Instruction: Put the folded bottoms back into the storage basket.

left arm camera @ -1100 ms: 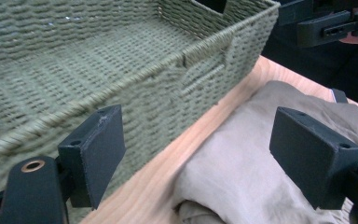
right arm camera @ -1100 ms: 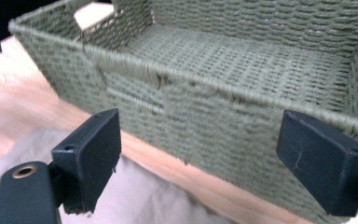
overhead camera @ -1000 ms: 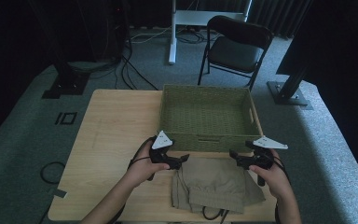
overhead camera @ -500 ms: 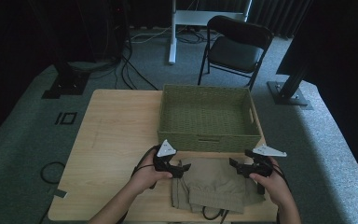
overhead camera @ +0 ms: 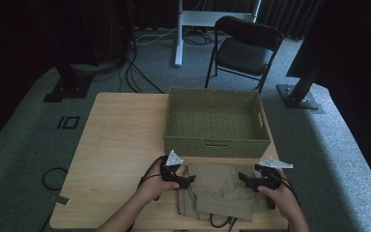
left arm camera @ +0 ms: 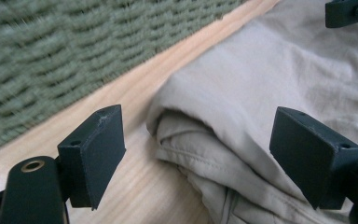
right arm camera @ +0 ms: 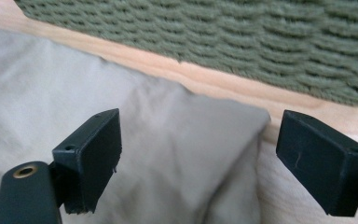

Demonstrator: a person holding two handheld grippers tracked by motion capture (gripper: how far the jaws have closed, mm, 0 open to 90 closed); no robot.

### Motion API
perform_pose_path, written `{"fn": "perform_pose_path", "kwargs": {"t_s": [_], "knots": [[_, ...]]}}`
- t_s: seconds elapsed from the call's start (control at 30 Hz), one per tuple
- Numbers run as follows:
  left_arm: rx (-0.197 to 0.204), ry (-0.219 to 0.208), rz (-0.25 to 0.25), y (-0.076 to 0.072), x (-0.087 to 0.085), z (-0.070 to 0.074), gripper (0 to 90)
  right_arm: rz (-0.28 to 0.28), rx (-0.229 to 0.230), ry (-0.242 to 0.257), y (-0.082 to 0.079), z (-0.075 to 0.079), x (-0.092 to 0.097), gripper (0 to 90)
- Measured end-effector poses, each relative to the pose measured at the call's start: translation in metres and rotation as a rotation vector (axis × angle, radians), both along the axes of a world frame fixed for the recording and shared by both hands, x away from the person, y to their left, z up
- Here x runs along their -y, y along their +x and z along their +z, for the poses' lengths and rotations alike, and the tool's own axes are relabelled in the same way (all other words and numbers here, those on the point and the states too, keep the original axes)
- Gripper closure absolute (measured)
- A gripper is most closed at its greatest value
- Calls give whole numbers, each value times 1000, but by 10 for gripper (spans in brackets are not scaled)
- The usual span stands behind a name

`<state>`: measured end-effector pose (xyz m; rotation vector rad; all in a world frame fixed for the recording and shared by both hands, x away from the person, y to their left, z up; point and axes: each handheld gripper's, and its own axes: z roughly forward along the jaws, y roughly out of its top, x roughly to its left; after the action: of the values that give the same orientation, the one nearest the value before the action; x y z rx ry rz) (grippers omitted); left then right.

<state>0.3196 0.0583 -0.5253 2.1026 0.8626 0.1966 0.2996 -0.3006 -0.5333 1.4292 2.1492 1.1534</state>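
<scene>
A folded khaki garment (overhead camera: 222, 191) lies on the near part of the wooden counter (overhead camera: 121, 145), just in front of a green woven basket (overhead camera: 216, 121) that stands with its open side up. In the high view the left gripper (overhead camera: 186, 180) is at the left edge of the garment and the right gripper (overhead camera: 245, 180) is at its right edge, each one in a hand of the person; a grey three-cornered plate (overhead camera: 174, 157) sits on top of the left one. In the left gripper view the jaws stand wide apart, and the folded corner of the garment (left arm camera: 223, 140) lies between them, but the pads do not press on it. In the right gripper view the jaws stand wide apart too, with the other corner of the cloth (right arm camera: 223, 140) between them and a strip of bare counter (right arm camera: 279, 98) before the basket wall (right arm camera: 242, 42); nothing is gripped. The basket wall has a small handle slot in the high view. I can read no brand, label or writing on any of these things. A black folding chair (overhead camera: 244, 48) stands on the grey floor behind the counter.
</scene>
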Motion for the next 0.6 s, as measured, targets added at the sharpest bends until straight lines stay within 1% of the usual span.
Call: {"fn": "perform_pose_path", "kwargs": {"t_s": [0.07, 0.2, 0.27, 0.33, 0.37, 0.47, 0.5, 0.53, 0.6], "knots": [[-6, 12, -1, 0, 1, -3, 191, -1, -11, -8, 0, -3, 1, 138], [-12, 11, 16, 1, 3, -5, 190, 2, -33, -19, -2, -8, -1, 138], [-12, 20, 26, 2, 3, -6, 191, 13, -45, -36, -2, -11, -3, 138], [-22, 18, 28, 2, 3, -8, 190, 20, -59, -46, -2, -15, -5, 138], [-23, 25, 33, 2, 3, -9, 190, 21, -64, -54, -2, -16, -5, 138], [-28, 30, 24, 2, 4, -12, 190, 24, -60, -66, -2, -18, -7, 140], [-37, 30, 18, 2, 7, -16, 190, 26, -57, -71, -2, -18, -7, 145], [-39, 32, 12, 1, 9, -17, 190, 33, -48, -95, -2, -18, -9, 147], [-38, 37, 9, 1, 11, -20, 190, 39, -39, -118, -3, -19, -11, 147]]}}
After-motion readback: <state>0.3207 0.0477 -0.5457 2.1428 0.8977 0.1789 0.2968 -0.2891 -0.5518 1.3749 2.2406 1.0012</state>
